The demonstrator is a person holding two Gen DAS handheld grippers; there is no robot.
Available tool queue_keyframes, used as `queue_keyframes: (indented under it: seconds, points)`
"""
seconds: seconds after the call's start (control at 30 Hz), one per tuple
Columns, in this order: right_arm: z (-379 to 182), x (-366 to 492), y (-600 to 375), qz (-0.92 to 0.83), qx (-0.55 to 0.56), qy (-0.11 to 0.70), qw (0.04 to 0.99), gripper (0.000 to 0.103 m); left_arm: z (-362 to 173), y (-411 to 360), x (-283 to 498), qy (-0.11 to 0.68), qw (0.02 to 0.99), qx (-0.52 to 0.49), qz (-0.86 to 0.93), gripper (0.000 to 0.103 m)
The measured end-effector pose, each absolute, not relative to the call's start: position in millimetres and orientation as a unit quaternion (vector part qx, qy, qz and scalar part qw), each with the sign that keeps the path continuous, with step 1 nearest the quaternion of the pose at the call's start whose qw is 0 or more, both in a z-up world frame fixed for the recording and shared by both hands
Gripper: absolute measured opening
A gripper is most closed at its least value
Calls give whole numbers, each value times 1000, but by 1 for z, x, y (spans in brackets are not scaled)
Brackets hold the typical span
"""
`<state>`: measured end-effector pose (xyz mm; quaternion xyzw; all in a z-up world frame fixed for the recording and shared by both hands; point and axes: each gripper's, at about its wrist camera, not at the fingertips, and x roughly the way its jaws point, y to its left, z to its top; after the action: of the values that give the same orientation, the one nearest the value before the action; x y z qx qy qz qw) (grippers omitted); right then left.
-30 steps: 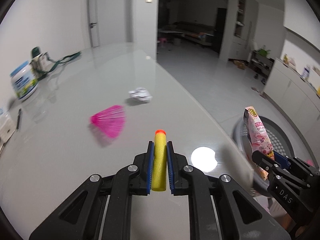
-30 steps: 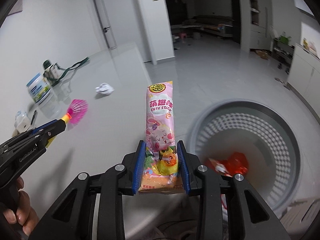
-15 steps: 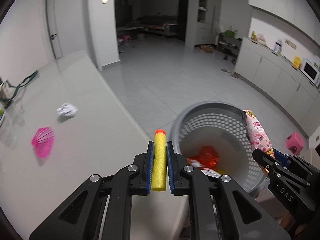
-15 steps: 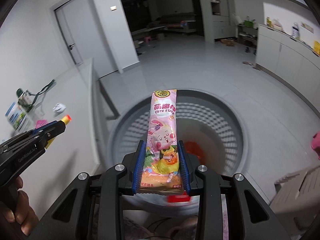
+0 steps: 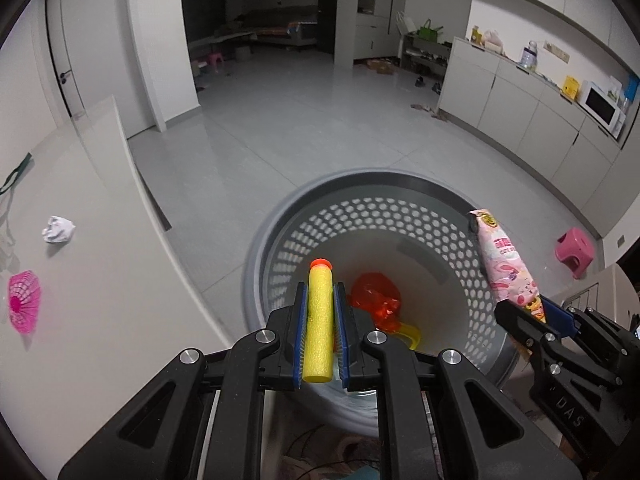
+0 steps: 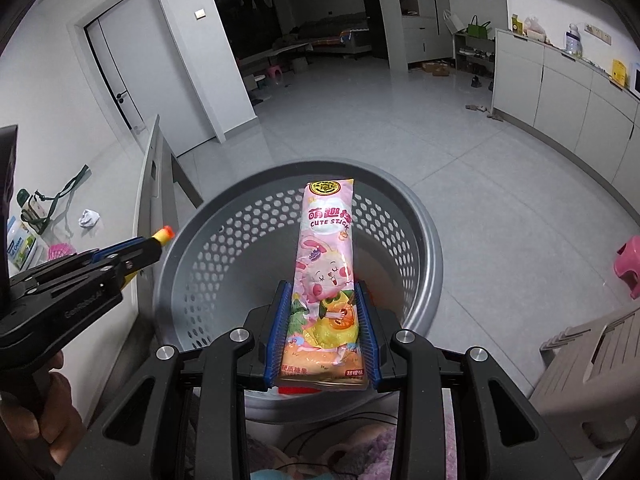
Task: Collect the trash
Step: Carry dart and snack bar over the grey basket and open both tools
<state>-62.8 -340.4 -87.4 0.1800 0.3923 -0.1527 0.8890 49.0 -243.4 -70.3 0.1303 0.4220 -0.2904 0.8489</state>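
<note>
My left gripper [image 5: 320, 308] is shut on a yellow foam dart [image 5: 319, 320] with an orange tip, held over the near rim of a grey perforated basket [image 5: 280, 240]. Red and yellow wrappers [image 5: 376, 296] lie at the basket's bottom. My right gripper [image 6: 323, 312] is shut on a pink snack packet [image 6: 326, 252] marked CUTE STICK, which hangs above the same basket [image 6: 424, 248]. In the right wrist view the left gripper [image 6: 154, 246] and the dart's tip [image 6: 165, 234] sit at the basket's left rim. The right gripper [image 5: 532, 312] with the packet [image 5: 505, 264] shows at the right of the left wrist view.
A white table [image 5: 100, 280] on the left bears a crumpled white paper [image 5: 59, 229] and a pink mesh piece [image 5: 25, 306]. A pink stool [image 5: 576, 250] stands on the tiled floor at right, near a beige stool [image 6: 592, 356]. Cabinets [image 5: 540, 120] line the right wall.
Both grippers have swung right from over the table to above the basket, still holding the dart and the packet. The table and its litter slid to the left of both views.
</note>
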Motion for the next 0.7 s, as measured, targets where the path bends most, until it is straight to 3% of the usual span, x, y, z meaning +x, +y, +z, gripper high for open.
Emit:
queue_keyframes:
  seconds: [0.5, 0.6, 0.7]
  points:
    - [-91, -60, -346, -144, 187, 394, 888, 32, -82, -265, 50, 441, 836, 147, -291, 14]
    - [-92, -62, -346, -145, 187, 391, 889, 33, -83, -264, 52, 446, 835, 147, -288, 17]
    - [-89, -65, -345, -148, 185, 383, 893, 45, -85, -264, 53, 447, 835, 152, -282, 29]
